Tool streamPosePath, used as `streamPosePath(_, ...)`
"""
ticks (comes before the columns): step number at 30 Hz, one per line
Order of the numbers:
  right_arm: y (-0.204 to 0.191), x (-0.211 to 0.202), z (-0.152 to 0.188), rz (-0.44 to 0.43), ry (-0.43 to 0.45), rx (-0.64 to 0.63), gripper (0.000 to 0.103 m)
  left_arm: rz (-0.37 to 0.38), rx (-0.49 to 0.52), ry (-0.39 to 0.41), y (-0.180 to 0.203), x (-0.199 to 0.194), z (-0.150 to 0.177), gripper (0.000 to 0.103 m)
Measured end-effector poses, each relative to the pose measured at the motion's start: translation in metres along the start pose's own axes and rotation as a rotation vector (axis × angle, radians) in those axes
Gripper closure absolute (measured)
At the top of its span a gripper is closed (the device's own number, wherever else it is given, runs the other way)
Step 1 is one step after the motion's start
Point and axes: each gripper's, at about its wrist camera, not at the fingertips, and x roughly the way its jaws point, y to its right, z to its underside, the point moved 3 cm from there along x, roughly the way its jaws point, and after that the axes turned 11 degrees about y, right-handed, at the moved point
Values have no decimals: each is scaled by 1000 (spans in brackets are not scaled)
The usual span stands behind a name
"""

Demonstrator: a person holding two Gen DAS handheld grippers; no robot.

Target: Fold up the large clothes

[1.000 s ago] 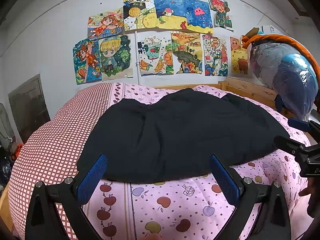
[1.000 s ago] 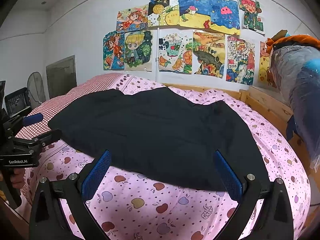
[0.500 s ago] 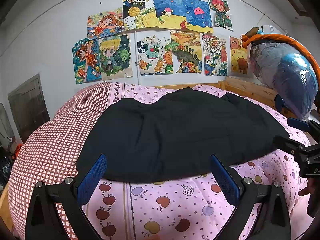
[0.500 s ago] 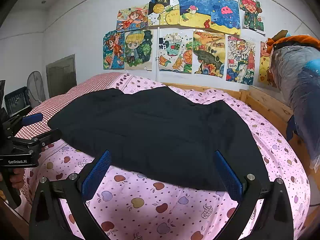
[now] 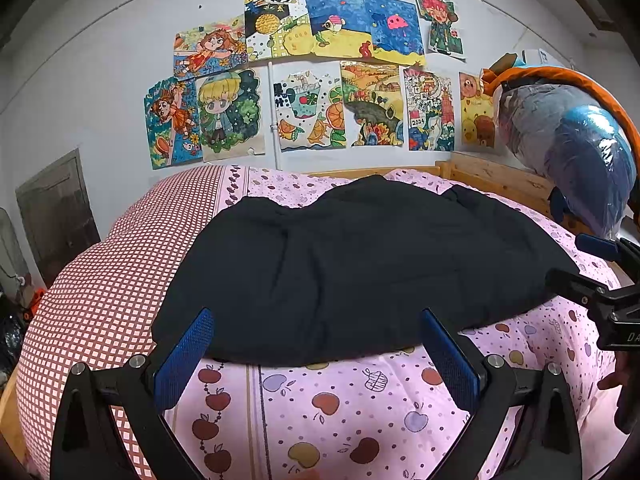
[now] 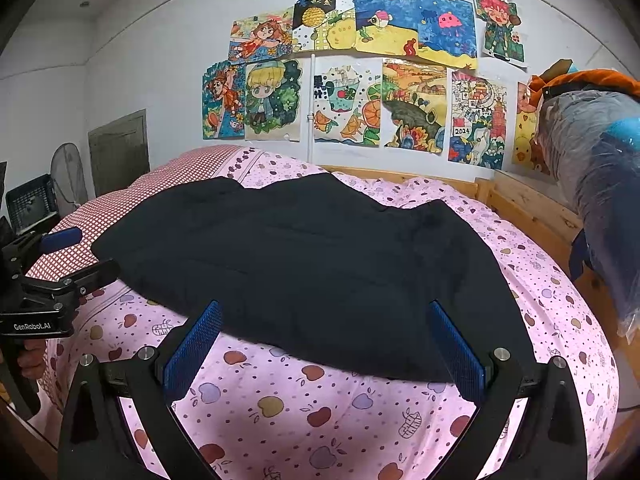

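We hold the left gripper [image 5: 318,354] and the right gripper [image 6: 326,350] with jaws spread wide and gripping nothing, short of the black garment [image 5: 352,268] lying flat across the pink bedspread [image 5: 352,408]. It looks soft, limp and bulky; we judge its near hem corners the best places to pinch.
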Motion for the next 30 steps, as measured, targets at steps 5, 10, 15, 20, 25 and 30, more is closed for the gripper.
streamPosePath(5, 0, 0, 0, 1, -2, 1, 3, -1, 0, -1, 1, 0, 0, 0)
streamPosePath(10, 0, 0, 1, 0, -4, 2, 3, -1, 0, -1, 1, 0, 0, 0)
streamPosePath(15, -1, 0, 0, 1, -4, 3, 3, -1, 0, -1, 2, 0, 0, 0)
streamPosePath(20, 0, 0, 0, 2, -5, 3, 3, 0, -2, -2, 3, 0, 0, 0)
streamPosePath(25, 0, 0, 1, 1, -6, 0, 3, 0, -3, -5, 5, 0, 3, 0)
streamPosePath(30, -1, 0, 2, 3, -8, 3, 3, 6, -8, -15, 8, 1, 6, 0)
